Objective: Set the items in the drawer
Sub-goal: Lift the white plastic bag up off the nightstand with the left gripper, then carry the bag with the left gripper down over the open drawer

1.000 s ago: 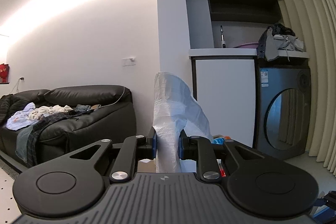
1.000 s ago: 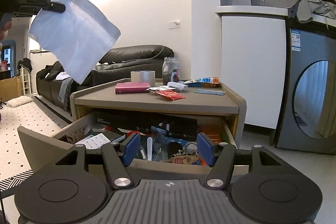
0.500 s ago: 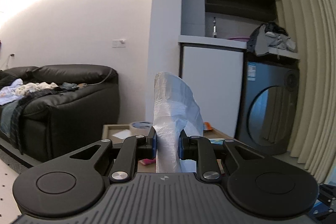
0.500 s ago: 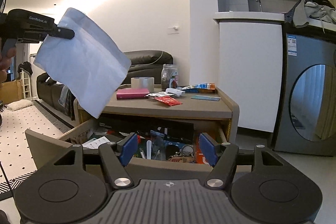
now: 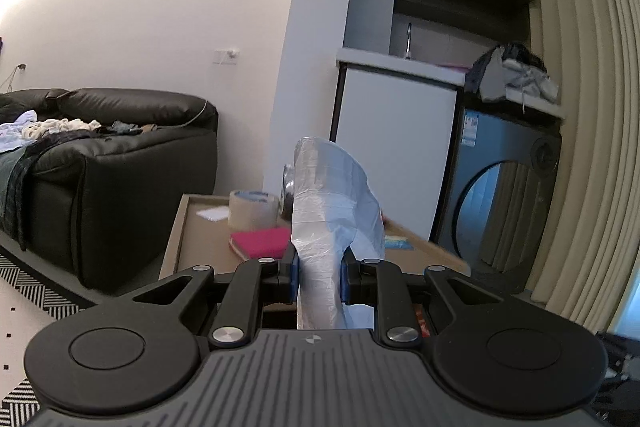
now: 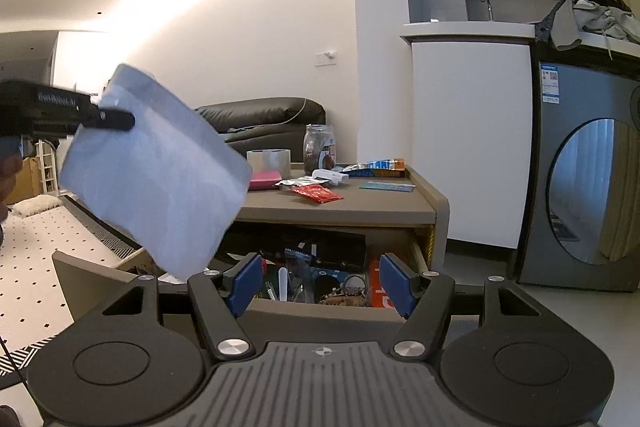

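Observation:
My left gripper [image 5: 319, 273] is shut on a pale blue-white plastic bag [image 5: 334, 211], which sticks up between its blue pads. In the right wrist view the same bag [image 6: 160, 171] hangs in the air from the left gripper [image 6: 116, 119], above the left front corner of the open drawer [image 6: 316, 283]. The drawer is pulled out of a low brown cabinet [image 6: 436, 211] and is full of small items. My right gripper [image 6: 320, 285] stands open in front of the drawer with nothing between its fingers.
On the cabinet top lie a tape roll [image 6: 268, 163], a pink notebook [image 5: 262, 243], a glass jar [image 6: 319, 149], a red packet [image 6: 318, 193], a white box and a blue card. A black sofa [image 5: 116, 167] is at the left, a washing machine [image 6: 580, 187] at the right.
The left gripper has carried the bag down and to the right, closer to the drawer. Its view has swung onto the cabinet top. The right gripper has hardly moved.

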{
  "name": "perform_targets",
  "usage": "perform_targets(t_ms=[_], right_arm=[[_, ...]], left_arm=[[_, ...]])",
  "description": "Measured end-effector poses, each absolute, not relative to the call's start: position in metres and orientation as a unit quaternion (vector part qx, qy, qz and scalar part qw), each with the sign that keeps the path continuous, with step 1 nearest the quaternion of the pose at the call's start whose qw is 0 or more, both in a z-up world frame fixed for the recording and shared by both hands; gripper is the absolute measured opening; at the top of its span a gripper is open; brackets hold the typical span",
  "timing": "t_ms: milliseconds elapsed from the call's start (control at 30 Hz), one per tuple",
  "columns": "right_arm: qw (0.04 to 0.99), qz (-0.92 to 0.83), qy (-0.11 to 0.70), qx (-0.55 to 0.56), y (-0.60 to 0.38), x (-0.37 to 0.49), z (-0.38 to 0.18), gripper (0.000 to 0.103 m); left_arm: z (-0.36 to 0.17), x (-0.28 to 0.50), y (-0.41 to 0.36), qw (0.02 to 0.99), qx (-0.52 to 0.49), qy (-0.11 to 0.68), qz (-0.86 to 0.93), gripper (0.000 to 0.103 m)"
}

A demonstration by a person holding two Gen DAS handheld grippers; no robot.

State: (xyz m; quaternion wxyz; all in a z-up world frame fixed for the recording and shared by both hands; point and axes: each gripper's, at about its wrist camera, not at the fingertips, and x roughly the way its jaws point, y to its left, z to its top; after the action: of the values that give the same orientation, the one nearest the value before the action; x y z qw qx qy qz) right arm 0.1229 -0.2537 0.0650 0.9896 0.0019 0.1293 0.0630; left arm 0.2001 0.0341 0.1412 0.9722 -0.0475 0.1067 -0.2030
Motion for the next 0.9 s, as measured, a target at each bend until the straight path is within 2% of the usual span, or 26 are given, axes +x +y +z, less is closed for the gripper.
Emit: perform_targets(t_ms=[900], right_arm=[[0.988, 0.057, 0.145, 0.005, -0.271, 0.115, 0.074, 0.068]], left_arm=[[0.072, 0.244, -0.040, 0.948, -0.066, 0.199, -0.239, 0.021]])
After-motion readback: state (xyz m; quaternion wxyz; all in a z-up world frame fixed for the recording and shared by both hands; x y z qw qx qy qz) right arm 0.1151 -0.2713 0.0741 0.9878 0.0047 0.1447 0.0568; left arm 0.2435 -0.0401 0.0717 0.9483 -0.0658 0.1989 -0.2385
